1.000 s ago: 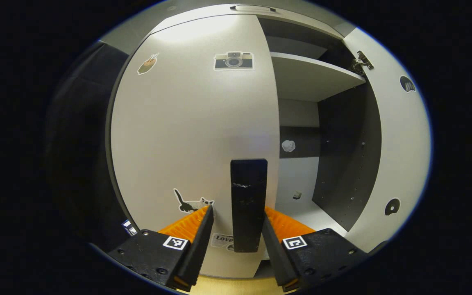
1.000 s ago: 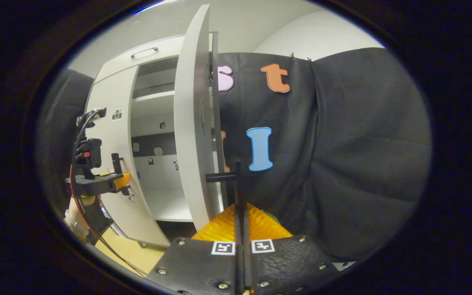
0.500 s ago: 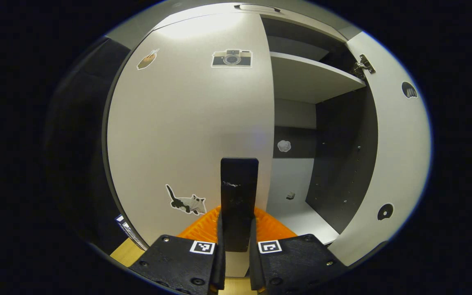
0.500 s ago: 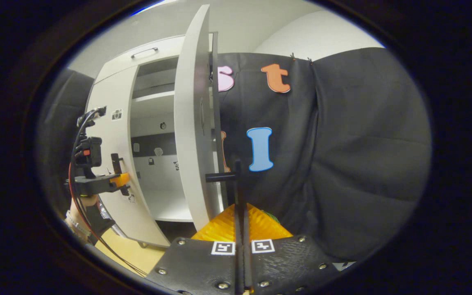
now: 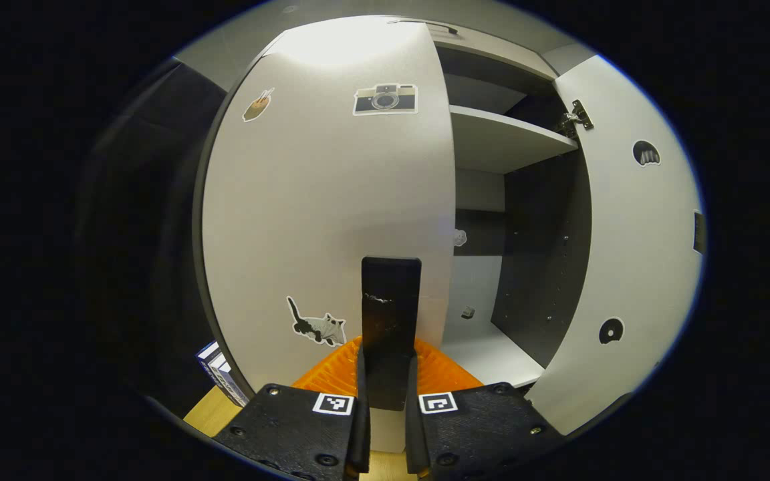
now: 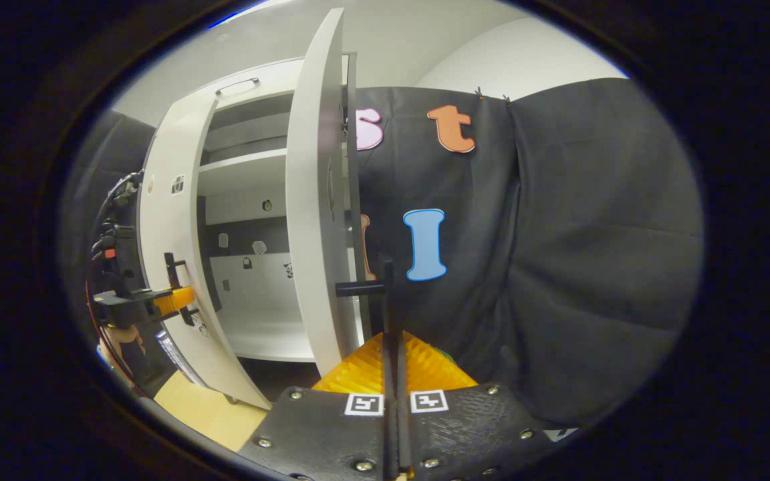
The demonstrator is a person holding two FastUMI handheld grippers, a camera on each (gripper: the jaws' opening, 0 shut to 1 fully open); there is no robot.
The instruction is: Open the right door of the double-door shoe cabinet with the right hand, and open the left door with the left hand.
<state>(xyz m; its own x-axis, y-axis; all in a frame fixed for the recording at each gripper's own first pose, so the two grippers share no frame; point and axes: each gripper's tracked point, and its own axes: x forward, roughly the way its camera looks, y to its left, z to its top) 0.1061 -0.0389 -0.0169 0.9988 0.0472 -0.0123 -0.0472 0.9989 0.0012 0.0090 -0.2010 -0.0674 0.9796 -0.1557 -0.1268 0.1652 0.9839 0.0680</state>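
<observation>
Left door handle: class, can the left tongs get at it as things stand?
Yes, it seems so: the left tongs already grip the left door handle on both sides, and nothing lies between them.

Seen in the right gripper view, the right claw [image 6: 390, 361] has its two fingers pressed on the thin black handle [image 6: 385, 294] of the right door [image 6: 315, 220], which stands swung wide open, edge-on. Far left, the left claw [image 6: 181, 300] grips the handle of the left door [image 6: 171, 234], which is partly open. White shelves [image 6: 244, 160] show between the doors.
</observation>
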